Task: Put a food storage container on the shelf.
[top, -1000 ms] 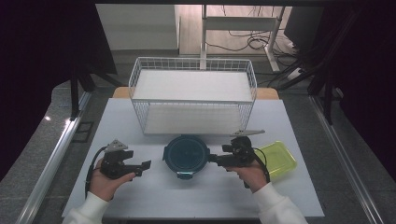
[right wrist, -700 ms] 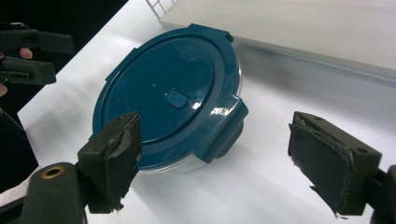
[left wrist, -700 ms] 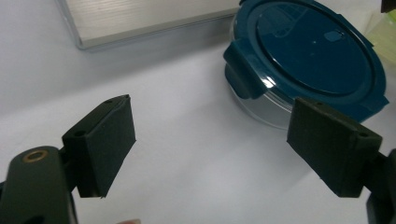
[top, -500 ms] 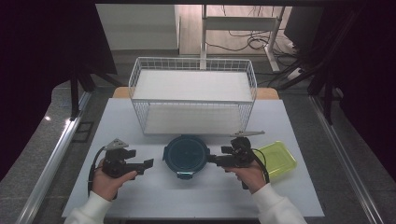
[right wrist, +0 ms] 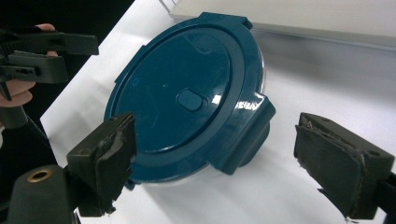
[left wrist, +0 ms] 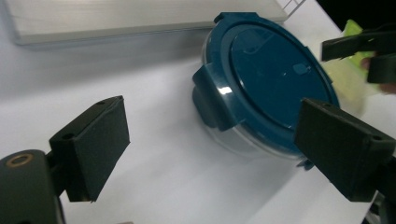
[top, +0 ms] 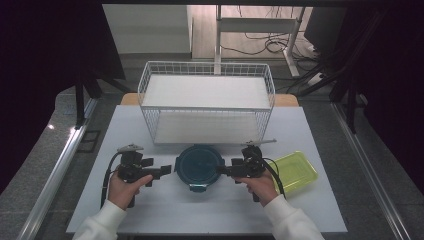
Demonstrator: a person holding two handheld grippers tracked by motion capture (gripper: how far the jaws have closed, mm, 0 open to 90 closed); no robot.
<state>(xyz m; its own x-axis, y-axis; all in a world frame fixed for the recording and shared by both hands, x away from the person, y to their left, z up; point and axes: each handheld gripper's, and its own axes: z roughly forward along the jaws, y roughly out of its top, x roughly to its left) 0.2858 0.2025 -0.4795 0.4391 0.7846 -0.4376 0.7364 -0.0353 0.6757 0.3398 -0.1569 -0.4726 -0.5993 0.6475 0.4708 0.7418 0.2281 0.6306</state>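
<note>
The round container rests on the white counter, directly in front of the wire basket and between the 2 tools. The left tool points at it from the left; the right tool points at it from the right. Both tips stand near the container's rim, at about equal distance, and neither touches it.

The jaws of both tools have just been opening and now stand wide apart. Nothing lies between them and nothing is held.

In the left gripper view, 1 side latch of the dark blue lid faces the left tool and sits ahead of the gap between its jaws. In the right gripper view, the opposite latch faces the right tool in the same way. The coming move therefore likely turns on this alignment: each tool has a latch straight ahead.

The lid is glossy, with a raised ring and a small oval vent button at its centre. The body under it is clear. All visible latches appear folded down. A yellow-green tray lies just right of the right hand.
</note>
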